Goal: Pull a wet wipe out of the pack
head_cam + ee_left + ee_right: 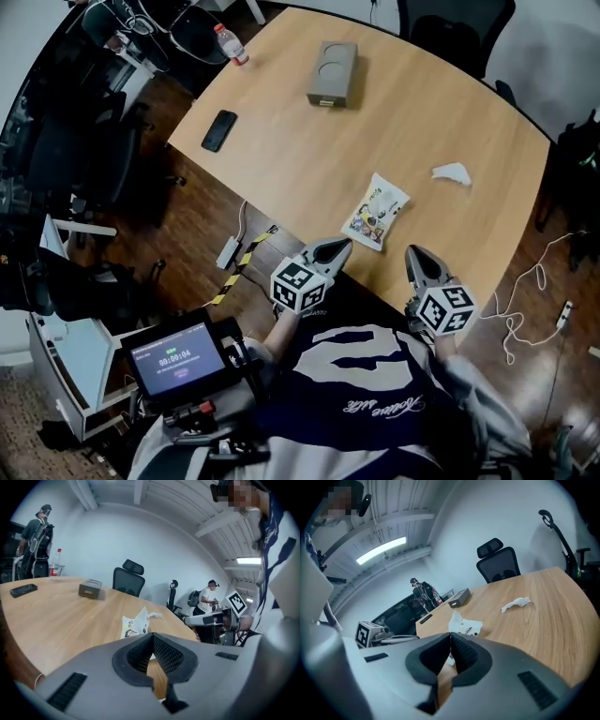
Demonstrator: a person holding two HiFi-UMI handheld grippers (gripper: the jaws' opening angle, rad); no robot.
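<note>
The wet wipe pack [375,213], a flat white packet with coloured print, lies on the wooden table [441,103] close to its near edge, and in both gripper views a white flap stands up from its top. A crumpled white wipe [451,172] lies on the wood apart from the pack, further towards the right. Both hand-held grippers hang short of the pack and touch neither it nor the table. The left gripper [339,246] points at the pack's near end from just beside it, its jaws pressed together at the tips with nothing in them. The right gripper [415,251] is level with it, a little further from the pack, and its jaws are likewise closed and empty. Further across the table sit a grey box [333,72], a black phone [219,129] and a clear bottle with a red cap [231,43] near the far corner. A black office chair [455,28] stands behind the table.
</note>
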